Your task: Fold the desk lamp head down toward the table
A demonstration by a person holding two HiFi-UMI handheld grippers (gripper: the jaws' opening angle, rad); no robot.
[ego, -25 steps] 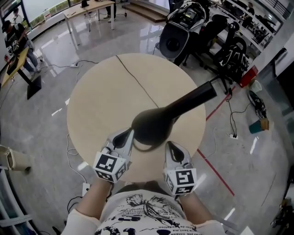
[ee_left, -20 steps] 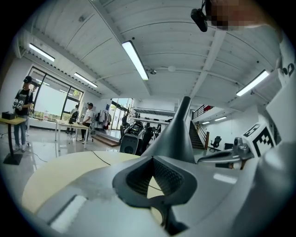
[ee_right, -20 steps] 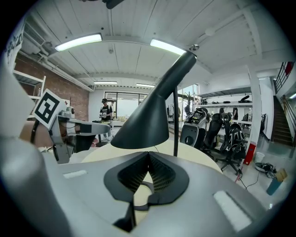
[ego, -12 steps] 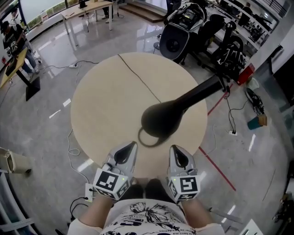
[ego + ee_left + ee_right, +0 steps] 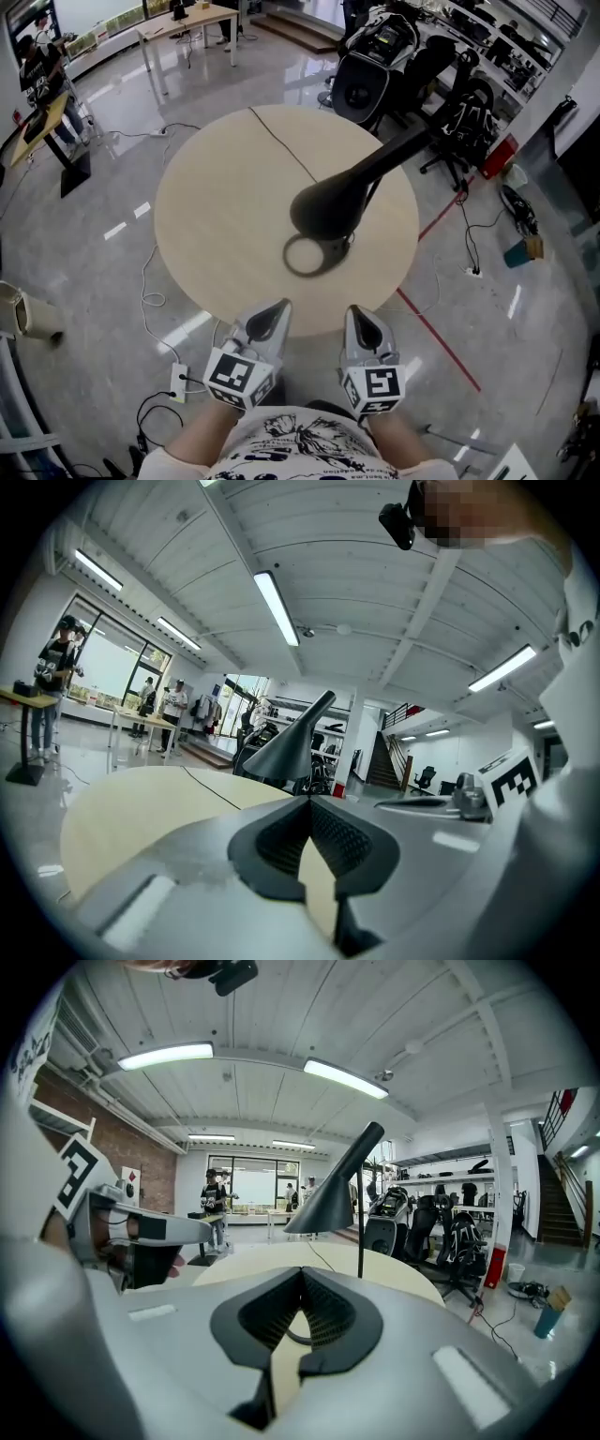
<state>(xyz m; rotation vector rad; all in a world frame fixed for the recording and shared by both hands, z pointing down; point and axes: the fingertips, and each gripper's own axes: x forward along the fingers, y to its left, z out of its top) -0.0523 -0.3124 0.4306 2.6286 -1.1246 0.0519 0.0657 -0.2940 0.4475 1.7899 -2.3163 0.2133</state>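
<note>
Lamp [image 5: 328, 206] stands on surface [image 5: 211, 220].
Left tool [image 5: 273, 315] and right tool [image 5: 359, 319]: pressed together, empty, off its near edge.

You stand on a glossy grey floor [image 5: 94, 187] crossed by a red line [image 5: 441, 342]. Ahead sits a round pale table [image 5: 216, 206]. Beyond it black office chairs [image 5: 361, 89] crowd together, with a long desk [image 5: 192, 16] far left. Nearest overhead, 2 tube lights [image 5: 167, 1055] glow on the white ceiling beside a brick wall [image 5: 155, 1168].
</note>
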